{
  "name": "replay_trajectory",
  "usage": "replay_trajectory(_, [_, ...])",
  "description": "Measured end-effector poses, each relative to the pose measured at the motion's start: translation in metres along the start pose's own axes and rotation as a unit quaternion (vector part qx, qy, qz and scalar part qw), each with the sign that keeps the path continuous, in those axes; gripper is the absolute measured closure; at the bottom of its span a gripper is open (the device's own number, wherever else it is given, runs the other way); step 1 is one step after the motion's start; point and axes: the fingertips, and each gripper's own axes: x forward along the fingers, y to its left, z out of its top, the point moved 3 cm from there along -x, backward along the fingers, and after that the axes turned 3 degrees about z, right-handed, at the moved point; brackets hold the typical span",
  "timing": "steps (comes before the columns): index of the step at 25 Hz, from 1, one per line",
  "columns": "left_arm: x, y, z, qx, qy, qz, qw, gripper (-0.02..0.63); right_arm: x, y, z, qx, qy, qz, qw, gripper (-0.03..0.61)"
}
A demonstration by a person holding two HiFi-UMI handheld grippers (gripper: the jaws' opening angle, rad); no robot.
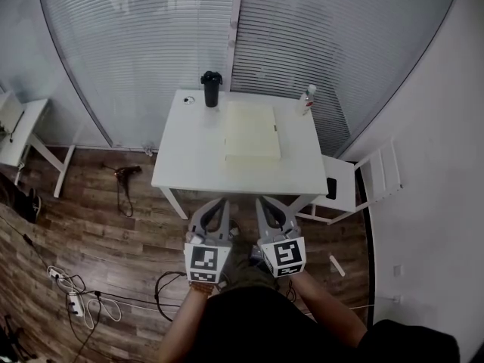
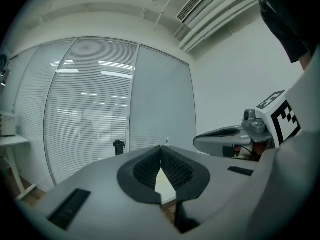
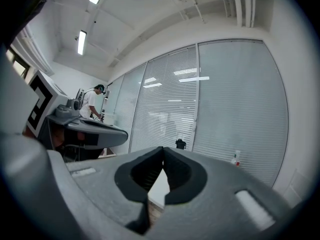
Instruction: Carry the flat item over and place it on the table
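Note:
A pale yellow flat item (image 1: 252, 130) lies on the white table (image 1: 181, 153), in its middle toward the far side. Both grippers hang over the wooden floor just short of the table's near edge, close to the person's body. My left gripper (image 1: 219, 204) is shut with nothing in it; its jaw tips meet in the left gripper view (image 2: 161, 148). My right gripper (image 1: 262, 203) is shut and empty too, its tips touching in the right gripper view (image 3: 163, 149). Neither touches the flat item.
A black tumbler (image 1: 211, 88) and a small bottle (image 1: 307, 100) stand at the table's far edge. A white folding chair (image 1: 355, 184) sits right of the table, a side table (image 1: 19, 127) far left. Cables (image 1: 76, 293) and a tool (image 1: 127, 172) lie on the floor. Blinds behind glass (image 1: 151, 44) close the back.

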Motion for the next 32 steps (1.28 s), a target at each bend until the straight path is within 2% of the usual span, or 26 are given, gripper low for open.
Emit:
replay_trajectory(13, [-0.007,-0.007,0.018,0.015,-0.028,0.001,0.9995,0.607,-0.013,0.002,0.029,-0.023,-0.038,-0.014,0.999,0.581])
replay_trajectory(19, [-0.011,-0.009,0.035,0.011,-0.055,0.021,0.9982,0.607,-0.020,-0.003,0.040,-0.033,-0.051,-0.027,0.998,0.581])
replay_trajectory(22, [-0.012,-0.010,0.037,0.022,-0.062,0.025,0.9975,0.607,-0.023,-0.005,0.043,-0.036,-0.058,-0.029,0.997,0.581])
replay_trajectory(26, [-0.015,-0.013,0.039,-0.009,-0.061,0.036,0.9974,0.607,-0.026,-0.005,0.042,-0.042,-0.061,-0.033,0.997,0.581])
replay_trajectory(29, [-0.014,-0.014,0.037,-0.009,-0.053,0.036,0.9979,0.607,-0.027,-0.007,0.041,-0.044,-0.059,-0.034,0.997,0.581])
replay_trajectory(32, [-0.011,-0.014,0.034,0.010,-0.058,0.029,0.9978,0.607,-0.027,-0.009,0.040,-0.043,-0.060,-0.035,0.997,0.581])
